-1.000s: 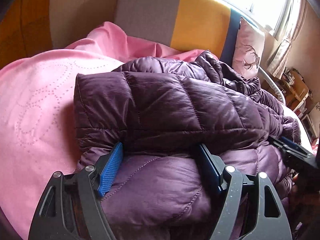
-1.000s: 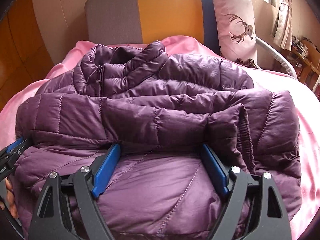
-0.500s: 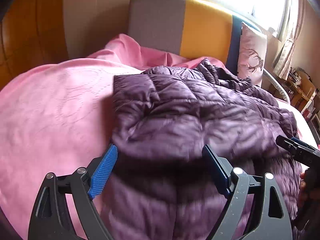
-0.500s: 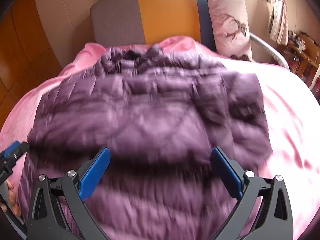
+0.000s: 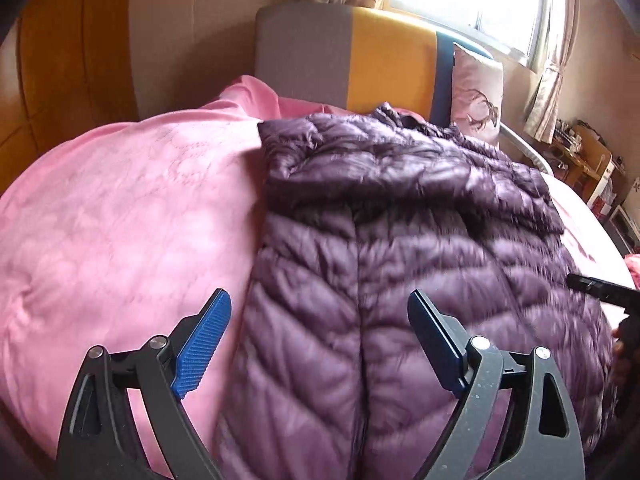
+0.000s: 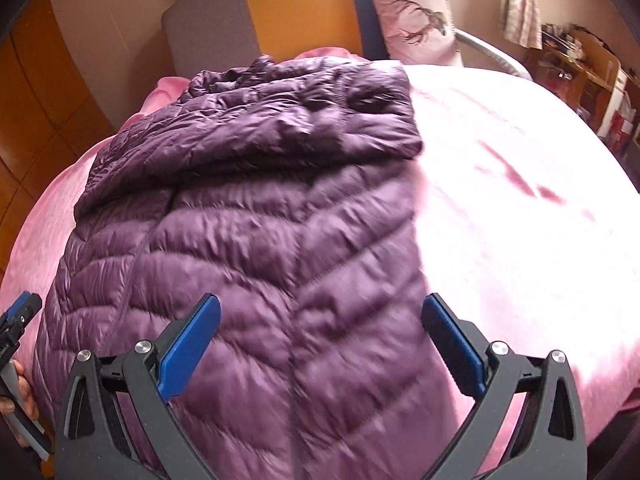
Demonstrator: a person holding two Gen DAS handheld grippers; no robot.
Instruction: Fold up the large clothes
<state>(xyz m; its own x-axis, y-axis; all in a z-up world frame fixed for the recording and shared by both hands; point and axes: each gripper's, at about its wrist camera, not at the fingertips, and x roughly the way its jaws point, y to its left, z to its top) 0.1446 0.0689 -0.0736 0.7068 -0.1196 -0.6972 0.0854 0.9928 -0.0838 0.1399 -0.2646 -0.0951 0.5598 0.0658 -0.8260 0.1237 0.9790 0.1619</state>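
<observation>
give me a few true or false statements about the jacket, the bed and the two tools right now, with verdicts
1. The purple jacket lies on a pink bedspread. True.
2. The left tool is clamped on the jacket. False: it is open, holding nothing.
3. The right tool is open. True.
4. The pillow by the headboard is plain blue. False: it is pale with a deer print.
5. The headboard has a yellow panel. True.
</observation>
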